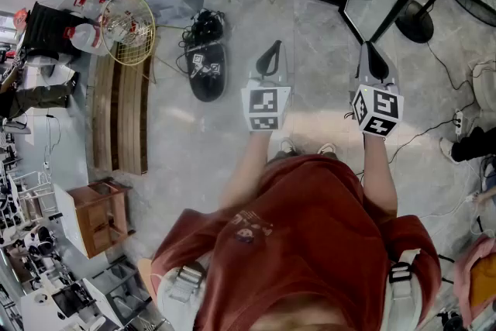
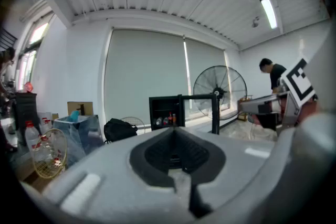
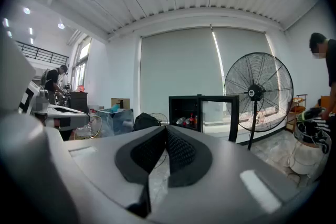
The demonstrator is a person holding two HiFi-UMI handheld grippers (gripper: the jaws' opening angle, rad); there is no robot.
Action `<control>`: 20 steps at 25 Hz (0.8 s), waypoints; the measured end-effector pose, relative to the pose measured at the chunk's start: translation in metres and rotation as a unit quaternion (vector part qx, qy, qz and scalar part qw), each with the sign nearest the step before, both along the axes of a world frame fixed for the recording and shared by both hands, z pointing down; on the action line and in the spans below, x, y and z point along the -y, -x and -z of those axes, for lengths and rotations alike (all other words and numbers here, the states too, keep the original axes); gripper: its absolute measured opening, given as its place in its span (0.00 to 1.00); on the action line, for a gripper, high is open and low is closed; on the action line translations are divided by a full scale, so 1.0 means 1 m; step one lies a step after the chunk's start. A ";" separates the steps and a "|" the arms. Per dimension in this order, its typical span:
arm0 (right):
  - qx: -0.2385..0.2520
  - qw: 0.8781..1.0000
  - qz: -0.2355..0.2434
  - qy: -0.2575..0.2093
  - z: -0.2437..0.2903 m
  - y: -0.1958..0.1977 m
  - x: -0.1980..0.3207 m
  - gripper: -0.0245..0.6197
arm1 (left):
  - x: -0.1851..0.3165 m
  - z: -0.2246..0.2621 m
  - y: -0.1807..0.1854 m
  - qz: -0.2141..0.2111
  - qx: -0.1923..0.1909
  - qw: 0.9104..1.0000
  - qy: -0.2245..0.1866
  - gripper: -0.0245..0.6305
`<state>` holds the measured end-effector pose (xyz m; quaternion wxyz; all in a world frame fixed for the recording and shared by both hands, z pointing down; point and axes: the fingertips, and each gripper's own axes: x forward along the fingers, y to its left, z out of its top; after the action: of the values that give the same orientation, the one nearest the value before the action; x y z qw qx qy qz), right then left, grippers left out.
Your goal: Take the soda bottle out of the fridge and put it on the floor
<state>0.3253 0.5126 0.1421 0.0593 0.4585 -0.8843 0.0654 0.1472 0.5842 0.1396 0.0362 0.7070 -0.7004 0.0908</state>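
- left gripper (image 2: 176,132) — jaws closed together with nothing between them; i hold it near level, facing the fridge (image 2: 167,113).
- right gripper (image 3: 165,131) — jaws closed together and empty, beside the left one.
- fridge door (image 3: 231,115) stands open.
- bottles (image 3: 190,120) sit on a shelf inside the fridge, well apart from both grippers; i cannot tell which holds soda.
- fan (image 3: 257,93) stands right of the fridge.
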 end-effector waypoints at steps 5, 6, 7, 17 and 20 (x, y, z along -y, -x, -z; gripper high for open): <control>0.004 1.000 0.001 0.005 0.001 -0.020 0.009 0.04 | 0.010 0.004 -0.023 -0.002 0.005 1.000 0.003 0.04; 0.004 1.000 0.001 0.006 0.001 -0.026 0.011 0.04 | 0.012 0.005 -0.029 -0.002 0.006 1.000 0.003 0.04; 0.005 1.000 0.002 0.006 0.001 -0.032 0.013 0.04 | 0.014 0.005 -0.036 -0.003 0.007 1.000 0.003 0.04; 0.034 0.999 0.005 0.030 -0.018 -0.099 0.034 0.04 | 0.037 -0.008 -0.106 -0.007 0.018 1.000 0.023 0.04; 0.029 0.999 0.010 0.042 -0.036 -0.111 0.033 0.04 | 0.035 -0.025 -0.116 -0.002 0.013 0.999 0.032 0.04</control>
<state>0.4361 0.4798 0.1784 0.0538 0.4447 -0.8867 0.1150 0.2636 0.5493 0.1644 0.0499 0.7054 -0.6964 0.1220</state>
